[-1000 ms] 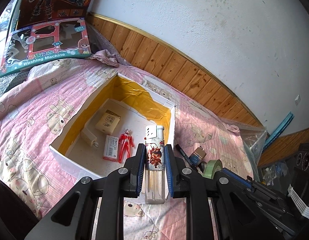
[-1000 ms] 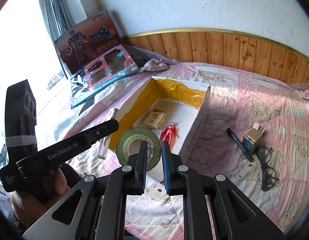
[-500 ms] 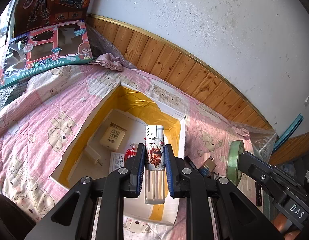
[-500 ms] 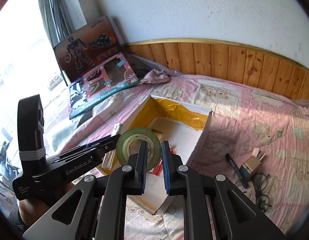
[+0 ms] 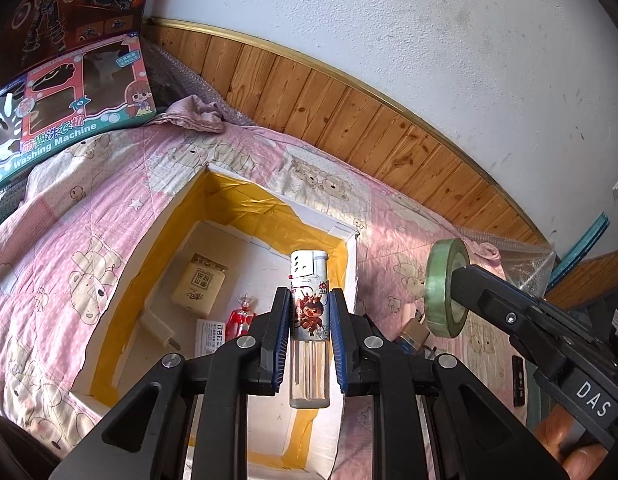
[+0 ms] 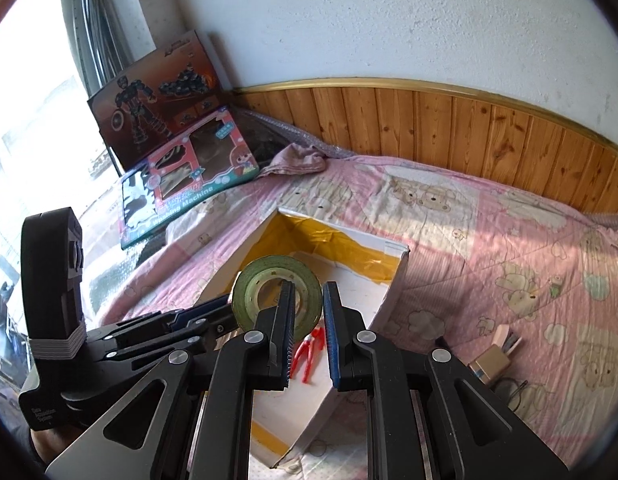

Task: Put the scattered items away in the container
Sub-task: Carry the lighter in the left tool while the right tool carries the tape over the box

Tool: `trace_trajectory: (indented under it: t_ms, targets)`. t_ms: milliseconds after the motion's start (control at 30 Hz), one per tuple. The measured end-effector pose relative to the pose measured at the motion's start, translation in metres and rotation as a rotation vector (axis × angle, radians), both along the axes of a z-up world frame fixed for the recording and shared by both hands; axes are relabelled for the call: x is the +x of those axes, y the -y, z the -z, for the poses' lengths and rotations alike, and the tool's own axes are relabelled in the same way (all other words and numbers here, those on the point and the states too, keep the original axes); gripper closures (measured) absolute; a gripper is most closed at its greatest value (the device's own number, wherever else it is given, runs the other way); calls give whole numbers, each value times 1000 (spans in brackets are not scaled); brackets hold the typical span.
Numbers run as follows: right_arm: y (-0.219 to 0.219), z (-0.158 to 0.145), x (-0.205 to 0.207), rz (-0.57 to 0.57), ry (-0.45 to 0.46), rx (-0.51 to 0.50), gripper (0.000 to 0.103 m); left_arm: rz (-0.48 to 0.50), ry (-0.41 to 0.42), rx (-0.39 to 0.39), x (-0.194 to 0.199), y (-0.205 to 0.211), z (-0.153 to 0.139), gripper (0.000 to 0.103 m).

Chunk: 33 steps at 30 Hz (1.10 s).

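Under both cameras I have the bed (image 6: 489, 240), covered by a pink quilt with bear prints, and at its far corner two toy boxes (image 6: 181, 168) lean by the wall. Sunk into the quilt is the container (image 5: 351, 264), a white box lined with yellow tape, open at the top. My left claw (image 5: 309, 332) is clenched on a lighter (image 5: 309, 300) with a cartoon sticker, held upright above the near right part of the box. My right claw (image 6: 309, 332) grips a green tape roll (image 6: 265, 292) by its ring, one finger passing through the hole, and the roll hangs over the box's opening; in the left view the same roll (image 5: 445, 284) sits just right of the box's right wall. Inside the box lie a tan packet (image 5: 199, 284), a white charger plug (image 5: 157, 326), a small white card (image 5: 211, 338) and a red figure (image 6: 309, 354), all on the floor of the box. Out on the quilt to the right I see a small brown block (image 6: 489, 362) and, touching it, what looks like dark-framed glasses (image 6: 517, 390).
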State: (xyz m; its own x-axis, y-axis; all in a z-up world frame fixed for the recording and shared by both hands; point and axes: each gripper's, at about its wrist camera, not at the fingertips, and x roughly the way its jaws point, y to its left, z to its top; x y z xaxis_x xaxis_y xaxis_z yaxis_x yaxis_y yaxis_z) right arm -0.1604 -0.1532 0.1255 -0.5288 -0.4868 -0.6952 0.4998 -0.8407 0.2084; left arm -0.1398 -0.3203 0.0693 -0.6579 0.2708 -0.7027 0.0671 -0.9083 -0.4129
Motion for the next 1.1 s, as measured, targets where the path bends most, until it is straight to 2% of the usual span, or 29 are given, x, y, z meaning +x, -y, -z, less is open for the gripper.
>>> trace_trajectory:
  t_ms: [300,467,700,967,1100]
  targets:
    - [9,23,-41,-4,70,35,88,38,56,-12,-12,-19,19,83]
    - [16,38,-61,-9,107,61,88,38,108,27,-16,-18,35,83]
    - [28,61,-83,-38,158,108,88,23,210,157,-21,-11,62,83]
    - [49,91,-107,-90,205,209,88,19,289,195,-35,-25,81,83]
    - [54,99,-116,-89,228,216,88,4,306,198,-44,-31,84,83]
